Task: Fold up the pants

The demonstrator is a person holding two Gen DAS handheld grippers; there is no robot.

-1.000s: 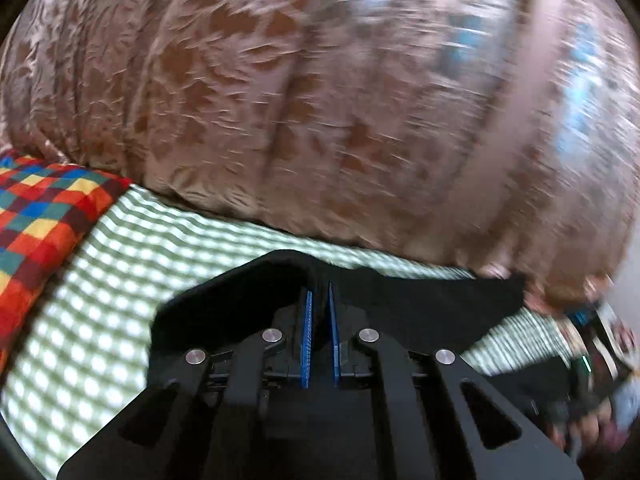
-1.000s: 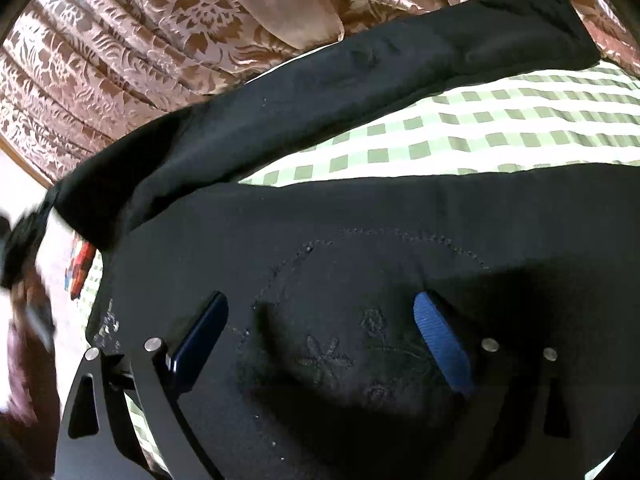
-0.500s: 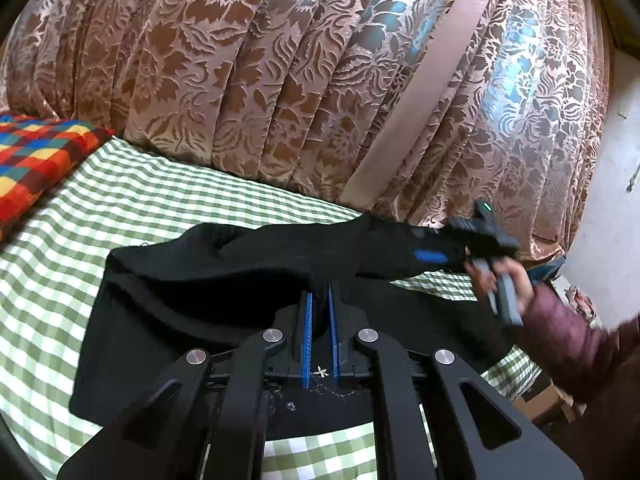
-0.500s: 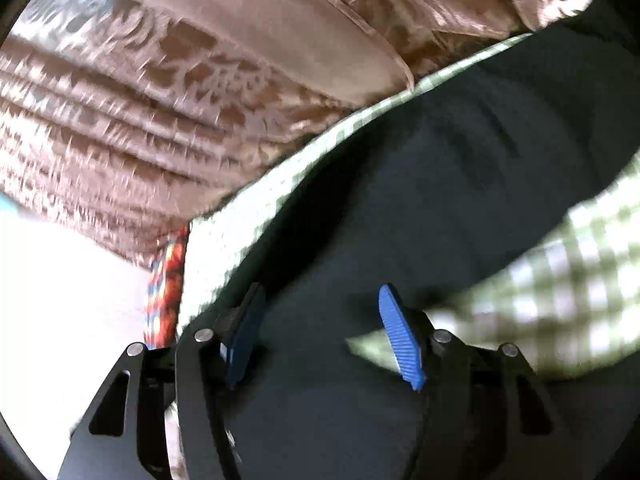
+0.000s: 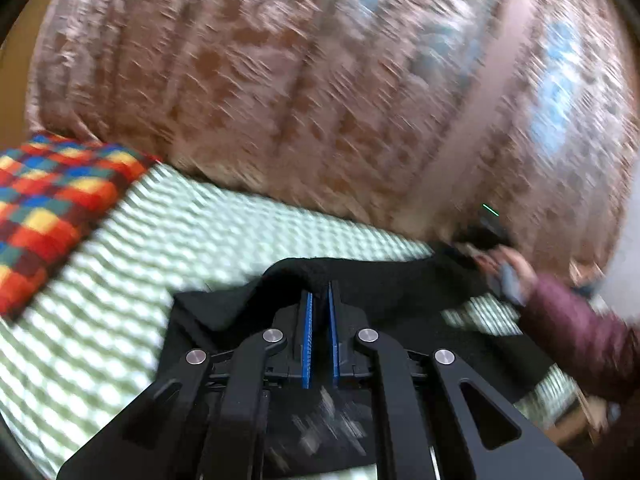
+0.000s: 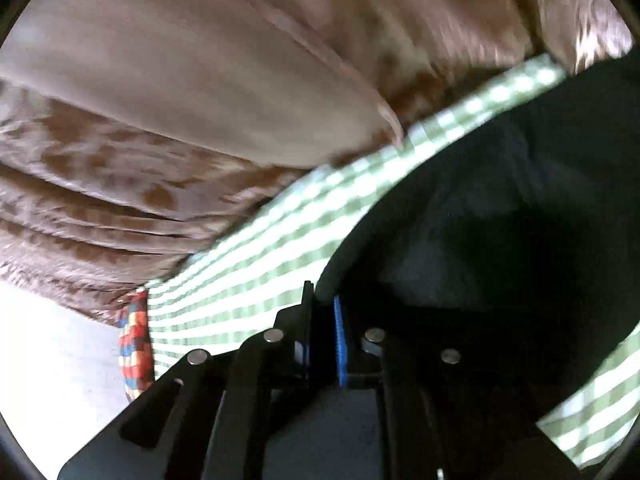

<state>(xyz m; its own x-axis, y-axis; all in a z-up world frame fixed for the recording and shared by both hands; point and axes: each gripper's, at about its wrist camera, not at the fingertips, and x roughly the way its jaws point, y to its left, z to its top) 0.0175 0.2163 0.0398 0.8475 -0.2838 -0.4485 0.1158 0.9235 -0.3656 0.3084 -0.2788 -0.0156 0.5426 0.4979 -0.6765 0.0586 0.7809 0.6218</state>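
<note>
Black pants (image 5: 392,280) lie rumpled across the green-checked bedspread (image 5: 120,320), low in the left wrist frame. The left gripper (image 5: 319,300) pinches a raised fold of the dark cloth between its blue pads. In the right wrist view the right gripper (image 6: 322,308) is clamped on the pants' curved edge (image 6: 480,240). A patchwork pillow (image 5: 52,208) sits at left; patterned curtains (image 5: 320,80) fill the top.

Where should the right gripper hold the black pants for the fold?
At the cloth's outer edge, coming in flat from the side over the checked sheet. The right gripper is shut on that edge of the black pants; the left gripper pinches a raised fold.
</note>
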